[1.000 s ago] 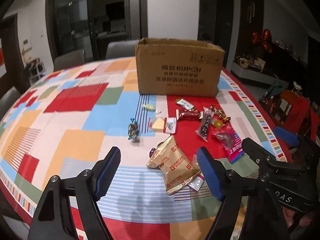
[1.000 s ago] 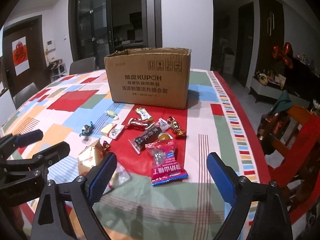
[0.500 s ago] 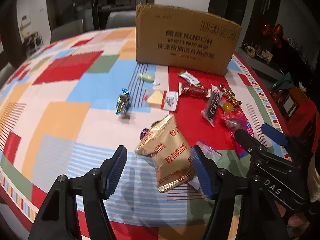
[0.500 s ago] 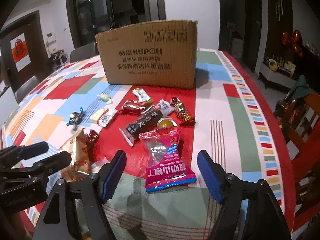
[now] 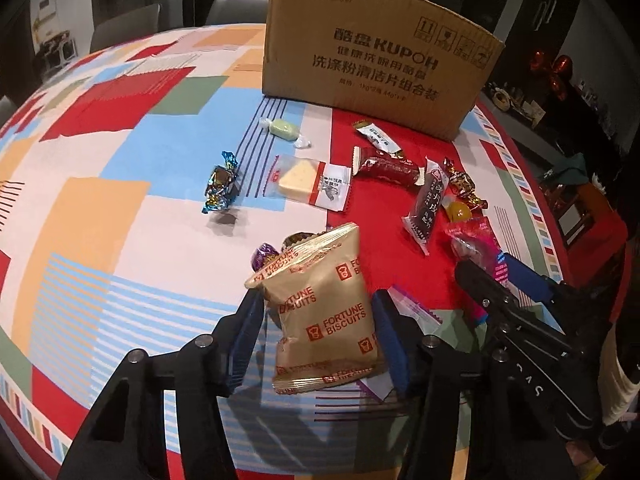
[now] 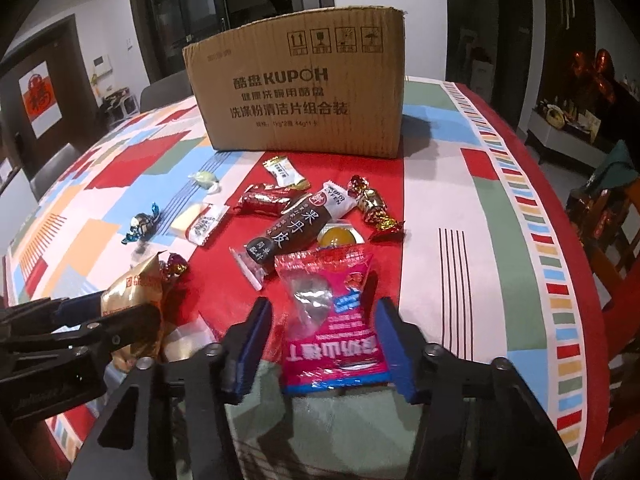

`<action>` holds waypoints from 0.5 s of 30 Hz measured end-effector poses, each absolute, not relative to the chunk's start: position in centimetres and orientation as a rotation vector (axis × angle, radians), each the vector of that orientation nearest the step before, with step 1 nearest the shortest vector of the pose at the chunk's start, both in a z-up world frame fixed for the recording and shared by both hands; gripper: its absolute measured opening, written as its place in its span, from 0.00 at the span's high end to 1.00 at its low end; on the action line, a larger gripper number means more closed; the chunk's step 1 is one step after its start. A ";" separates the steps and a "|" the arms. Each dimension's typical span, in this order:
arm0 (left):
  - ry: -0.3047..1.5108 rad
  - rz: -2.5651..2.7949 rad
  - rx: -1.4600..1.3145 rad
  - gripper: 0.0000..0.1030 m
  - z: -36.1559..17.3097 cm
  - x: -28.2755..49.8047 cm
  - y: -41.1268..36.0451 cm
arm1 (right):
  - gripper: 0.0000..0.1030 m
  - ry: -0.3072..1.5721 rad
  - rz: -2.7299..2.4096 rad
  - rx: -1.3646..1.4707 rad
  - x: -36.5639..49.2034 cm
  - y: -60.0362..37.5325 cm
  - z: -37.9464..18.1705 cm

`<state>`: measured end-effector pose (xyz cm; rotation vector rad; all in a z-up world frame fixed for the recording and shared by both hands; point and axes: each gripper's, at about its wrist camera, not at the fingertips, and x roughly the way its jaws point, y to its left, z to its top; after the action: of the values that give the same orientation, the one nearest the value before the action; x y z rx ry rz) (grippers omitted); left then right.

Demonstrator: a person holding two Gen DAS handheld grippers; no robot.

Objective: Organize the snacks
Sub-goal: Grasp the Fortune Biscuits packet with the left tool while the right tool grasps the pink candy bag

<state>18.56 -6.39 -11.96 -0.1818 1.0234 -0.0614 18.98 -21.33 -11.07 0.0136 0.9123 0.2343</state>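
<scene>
Between the blue pads of the left gripper (image 5: 318,334) lies the gold Fortune Biscuits packet (image 5: 324,312), flat on the patchwork tablecloth (image 5: 100,208). The jaws straddle its lower half; the left pad sits just at the packet's edge, and the right pad is at or very near the opposite edge, so whether they already pinch it cannot be told. A small clear wrapper (image 5: 416,308) pokes out from under the packet's right side, and a purple-foil candy (image 5: 262,254) lies just behind its top corner.

Likewise, the right gripper (image 6: 326,346) has its jaws spread either side of the pink snack packet (image 6: 334,320), with a visible gap on both sides, so it is not clamping anything. That packet rests on the table with its printed end toward the camera.

Farther back, a dark fruit-leather bar (image 6: 298,226), a yellow jelly cup (image 6: 338,236), a red wrapped bar (image 6: 264,202), a gold-foil candy (image 6: 374,208), a cheese-coloured biscuit sachet (image 5: 308,182), a blue-foil candy (image 5: 220,188) and a green candy (image 5: 284,128) are scattered on the cloth. Behind them stands the cardboard box (image 6: 304,84), upright.
</scene>
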 end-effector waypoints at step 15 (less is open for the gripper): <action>1.003 -0.131 -0.169 0.57 -10.8 17.4 -5.8 | 0.66 0.871 0.216 -0.017 17.3 -20.3 -8.9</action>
<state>17.41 -5.81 -10.78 -0.1690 1.0027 -0.1310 17.31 -20.26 -8.88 -0.0174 0.8708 0.2164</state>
